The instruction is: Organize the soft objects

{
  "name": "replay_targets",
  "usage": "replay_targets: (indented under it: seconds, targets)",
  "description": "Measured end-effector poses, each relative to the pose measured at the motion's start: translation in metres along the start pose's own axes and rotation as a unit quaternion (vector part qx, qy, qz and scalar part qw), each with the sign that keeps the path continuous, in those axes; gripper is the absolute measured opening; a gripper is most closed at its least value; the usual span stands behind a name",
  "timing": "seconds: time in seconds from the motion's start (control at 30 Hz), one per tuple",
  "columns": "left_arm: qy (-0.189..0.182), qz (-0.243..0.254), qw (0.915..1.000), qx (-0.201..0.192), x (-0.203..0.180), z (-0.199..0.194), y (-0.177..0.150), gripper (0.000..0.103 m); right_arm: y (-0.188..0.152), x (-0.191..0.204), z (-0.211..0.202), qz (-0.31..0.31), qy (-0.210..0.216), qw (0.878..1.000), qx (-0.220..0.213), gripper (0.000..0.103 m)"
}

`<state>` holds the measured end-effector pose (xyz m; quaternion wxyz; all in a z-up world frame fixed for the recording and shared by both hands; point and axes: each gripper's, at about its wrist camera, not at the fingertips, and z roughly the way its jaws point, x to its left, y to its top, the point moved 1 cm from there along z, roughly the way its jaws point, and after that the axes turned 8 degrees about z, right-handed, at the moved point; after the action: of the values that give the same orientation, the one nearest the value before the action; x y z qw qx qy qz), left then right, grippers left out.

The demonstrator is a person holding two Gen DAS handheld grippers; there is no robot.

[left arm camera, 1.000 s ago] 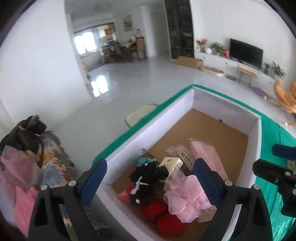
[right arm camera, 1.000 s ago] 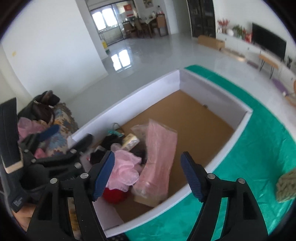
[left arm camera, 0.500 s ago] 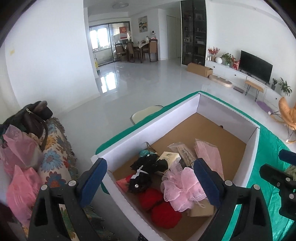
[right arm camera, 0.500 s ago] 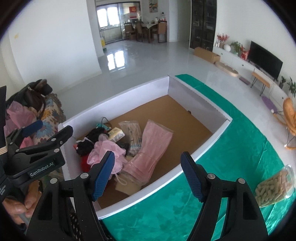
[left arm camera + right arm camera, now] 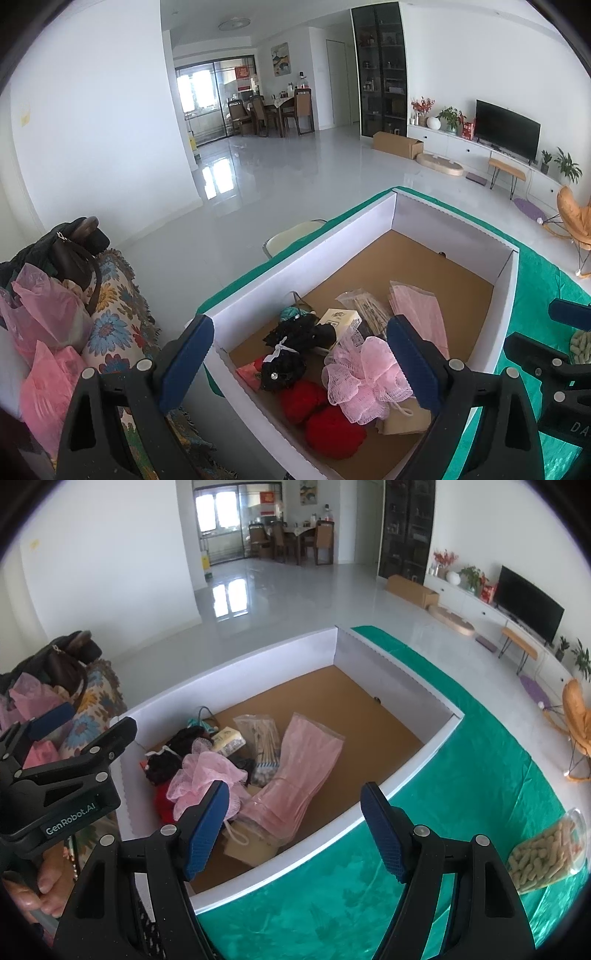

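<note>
A white-walled box (image 5: 306, 266) with a brown floor stands on the green cloth (image 5: 461, 786). In its near left end lie a pink mesh puff (image 5: 365, 373), two red yarn balls (image 5: 332, 432), a black fabric piece (image 5: 291, 343), a pink packet (image 5: 306, 760) and a bag of swabs (image 5: 262, 738). My left gripper (image 5: 299, 354) is open and empty above the box's near corner. My right gripper (image 5: 295, 827) is open and empty above the box's near wall. A clear bag of pale puffed snacks (image 5: 546, 856) lies on the cloth at the right.
A floral-covered sofa arm (image 5: 110, 332) with pink plastic bags (image 5: 44, 321) and a dark handbag (image 5: 74, 247) stands to the left of the table. A pale chair seat (image 5: 291, 236) sits behind the box. Beyond is an open tiled floor.
Both grippers have risen and drawn back from the box, so more of the box and green cloth shows. The snack bag has come into the right wrist view. Both grippers stay open.
</note>
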<state>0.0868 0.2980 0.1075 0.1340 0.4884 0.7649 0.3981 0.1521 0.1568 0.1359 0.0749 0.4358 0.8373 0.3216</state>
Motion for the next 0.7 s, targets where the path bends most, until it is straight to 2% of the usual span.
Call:
replay_targets:
  seconds: [0.7]
  targets:
    - [0.003, -0.004, 1.0, 0.004, -0.0007, 0.0063, -0.0006, 0.094, -0.0028, 0.0052, 0.0029, -0.006, 0.002, 1.0, 0.002, 0.077]
